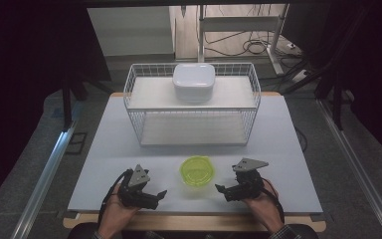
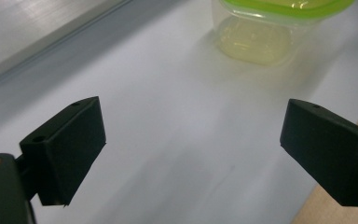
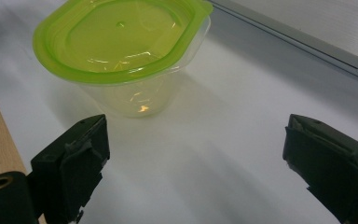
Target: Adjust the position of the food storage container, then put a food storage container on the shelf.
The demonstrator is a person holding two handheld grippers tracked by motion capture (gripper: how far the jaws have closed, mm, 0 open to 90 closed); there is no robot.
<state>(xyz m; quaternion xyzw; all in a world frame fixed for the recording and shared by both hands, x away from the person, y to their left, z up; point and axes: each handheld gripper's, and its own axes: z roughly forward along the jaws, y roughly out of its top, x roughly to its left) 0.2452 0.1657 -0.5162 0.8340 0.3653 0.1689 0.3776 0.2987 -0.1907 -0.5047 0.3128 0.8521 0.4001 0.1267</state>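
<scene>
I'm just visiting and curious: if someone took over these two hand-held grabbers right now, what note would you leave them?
Left gripper: open, holding nothing, low over the table.
Right gripper: open, holding nothing.
The green-lidded container stands on the table between them, lid on, untouched.
A white lidded box sits on the top shelf of the wire rack.
Done: nothing visible.
Left: probably grasp the green-lidded container; where it goes is unclear.

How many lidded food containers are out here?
2: a green-lidded container on the table between the two grippers, and a white container on the wire rack's top shelf. None looks hidden.
</scene>
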